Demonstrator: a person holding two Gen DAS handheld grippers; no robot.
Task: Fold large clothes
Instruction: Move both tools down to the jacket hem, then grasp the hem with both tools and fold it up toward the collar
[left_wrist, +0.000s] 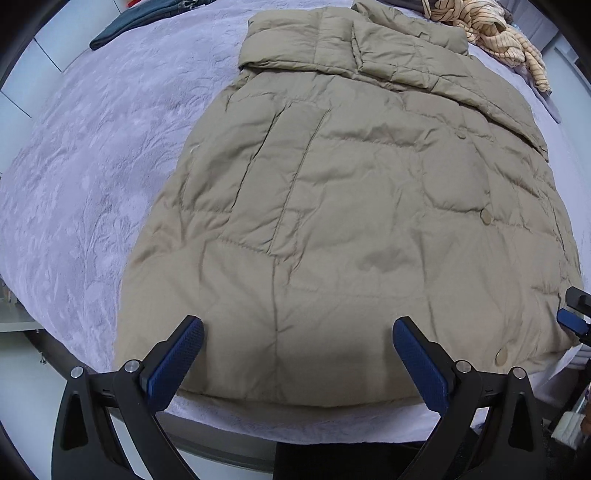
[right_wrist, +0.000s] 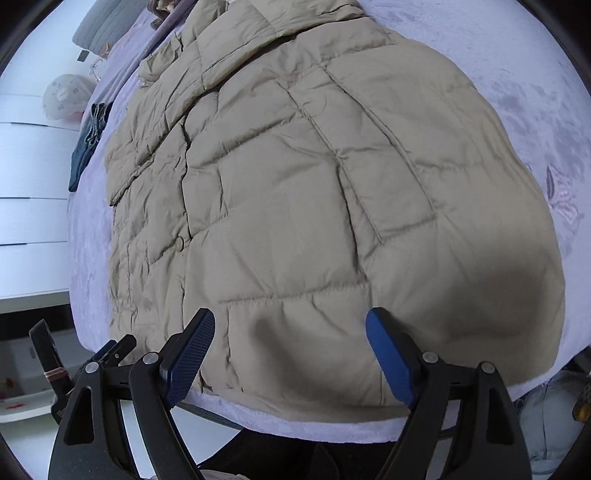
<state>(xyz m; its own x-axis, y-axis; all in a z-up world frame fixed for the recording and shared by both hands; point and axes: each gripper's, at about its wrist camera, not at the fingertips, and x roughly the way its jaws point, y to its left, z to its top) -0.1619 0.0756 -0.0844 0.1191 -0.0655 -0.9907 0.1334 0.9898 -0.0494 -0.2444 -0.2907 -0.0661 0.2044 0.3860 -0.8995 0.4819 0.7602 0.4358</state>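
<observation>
A large beige quilted puffer coat (left_wrist: 351, 206) lies flat on the bed, hem toward me, sleeves folded across its upper part, round buttons down its right side. It also fills the right wrist view (right_wrist: 314, 206). My left gripper (left_wrist: 297, 332) is open and empty, hovering over the left part of the hem. My right gripper (right_wrist: 290, 328) is open and empty over the right part of the hem. The right gripper's tip shows at the right edge of the left wrist view (left_wrist: 574, 317); the left gripper shows at lower left of the right wrist view (right_wrist: 110, 350).
The bed has a pale lilac textured cover (left_wrist: 92, 177). A striped yellow garment (left_wrist: 495, 29) lies at the far right, dark jeans (left_wrist: 140, 22) at the far left. White drawers (right_wrist: 29, 184) stand beside the bed. The bed's near edge (left_wrist: 295, 424) is just below the hem.
</observation>
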